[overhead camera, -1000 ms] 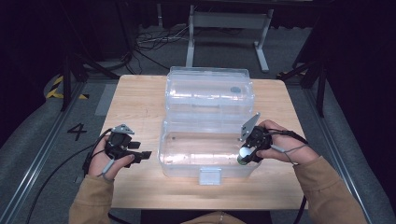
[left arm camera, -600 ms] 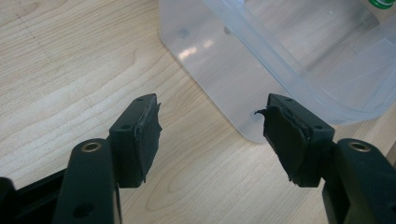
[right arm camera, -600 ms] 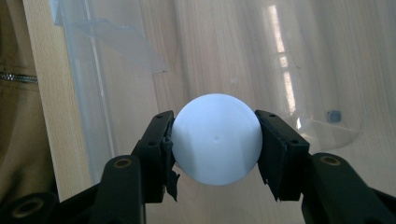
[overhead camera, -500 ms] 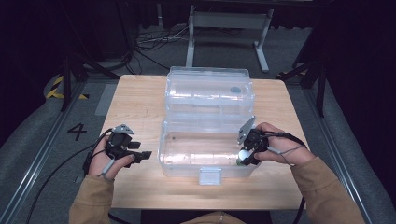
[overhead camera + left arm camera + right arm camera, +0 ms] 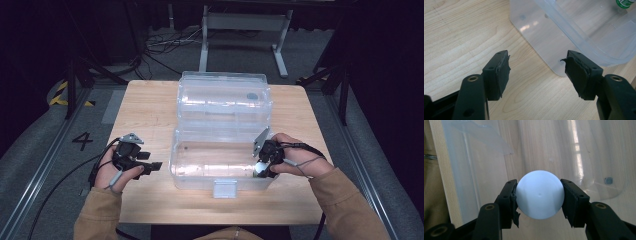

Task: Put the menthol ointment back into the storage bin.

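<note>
While the right gripper point(image 5: 261, 169) hangs over the near right end of the clear plastic storage box point(image 5: 200, 172) in the high view, the left gripper point(image 5: 152, 165) waits on the wooden table point(image 5: 145, 110) just beside the box's left wall, so the drop should stay well inside the rim. In the left gripper view that gripper's jaws stand spread and empty, the box corner near them; it would best stay out of the way. In the right gripper view the jaws pinch a white ball point(image 5: 539, 194) at its widest over the box floor; I'd lower it close before parting them, lest it bounce out.
</note>
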{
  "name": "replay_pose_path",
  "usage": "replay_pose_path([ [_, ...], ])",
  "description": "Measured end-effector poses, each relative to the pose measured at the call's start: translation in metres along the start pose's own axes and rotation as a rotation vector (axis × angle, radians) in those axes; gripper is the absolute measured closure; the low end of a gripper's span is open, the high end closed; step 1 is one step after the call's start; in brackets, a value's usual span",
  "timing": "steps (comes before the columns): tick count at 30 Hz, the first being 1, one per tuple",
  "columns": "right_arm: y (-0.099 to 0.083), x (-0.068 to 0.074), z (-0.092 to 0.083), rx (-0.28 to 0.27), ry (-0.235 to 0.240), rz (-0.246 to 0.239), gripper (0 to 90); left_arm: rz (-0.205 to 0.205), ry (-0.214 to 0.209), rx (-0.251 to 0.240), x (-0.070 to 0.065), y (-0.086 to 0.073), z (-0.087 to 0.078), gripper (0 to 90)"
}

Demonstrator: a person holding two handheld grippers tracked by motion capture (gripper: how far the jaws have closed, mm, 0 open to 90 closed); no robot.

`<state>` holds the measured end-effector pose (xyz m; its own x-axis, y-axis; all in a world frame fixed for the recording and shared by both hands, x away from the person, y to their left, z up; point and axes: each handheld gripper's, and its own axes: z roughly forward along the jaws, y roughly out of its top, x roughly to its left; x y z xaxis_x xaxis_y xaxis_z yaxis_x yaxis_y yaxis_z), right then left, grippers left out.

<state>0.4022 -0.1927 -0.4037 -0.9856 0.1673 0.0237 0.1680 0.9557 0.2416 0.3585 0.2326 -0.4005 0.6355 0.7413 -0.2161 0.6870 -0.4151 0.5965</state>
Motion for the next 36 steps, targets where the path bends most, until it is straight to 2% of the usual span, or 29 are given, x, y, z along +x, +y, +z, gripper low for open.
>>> replay_pose_path([
  [25, -0.0006, -0.0029, 0.0072, 0.041, 0.013, 0.005, 50.2, -0.001, 0.001, 0.003, 0.0019, -0.0006, 0.0004, 36.5],
  [36, -0.0017, -0.0045, 0.0075, 0.060, 0.023, 0.025, 50.2, -0.007, -0.005, 0.005, 0.0029, -0.0011, 0.0012, 36.4],
])
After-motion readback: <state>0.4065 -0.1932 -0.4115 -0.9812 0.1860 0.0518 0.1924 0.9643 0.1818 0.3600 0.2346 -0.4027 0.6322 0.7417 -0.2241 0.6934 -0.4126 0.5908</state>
